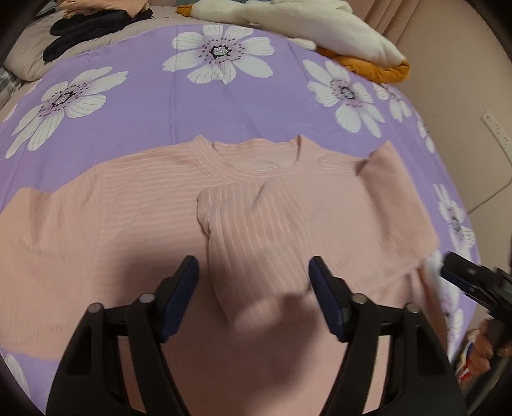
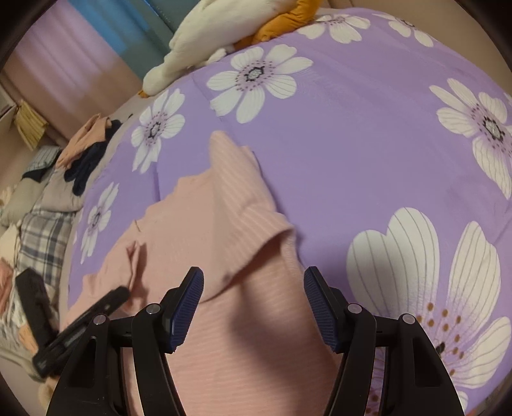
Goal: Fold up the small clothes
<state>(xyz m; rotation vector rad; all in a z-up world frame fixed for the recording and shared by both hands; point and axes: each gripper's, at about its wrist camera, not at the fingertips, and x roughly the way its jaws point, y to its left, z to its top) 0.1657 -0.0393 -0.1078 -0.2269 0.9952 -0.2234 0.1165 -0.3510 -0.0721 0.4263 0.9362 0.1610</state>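
Pink shirt (image 1: 134,224) lies flat on the floral sheet (image 1: 224,105), one sleeve folded inward, other side outstanding; left gripper (image 1: 252,288) and right gripper (image 2: 252,300) both open, empty.

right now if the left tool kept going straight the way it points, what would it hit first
Most likely the pink shirt, on the folded-in sleeve lying ahead of the open left tool. Nothing stands between them, though depth is hard to judge.

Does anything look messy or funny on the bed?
A bit. The pink shirt is only half folded: one sleeve lies across its front, the other still sticks out flat. Behind it, dark and peach clothes sit in a rumpled pile. Nothing looks torn or spilled.
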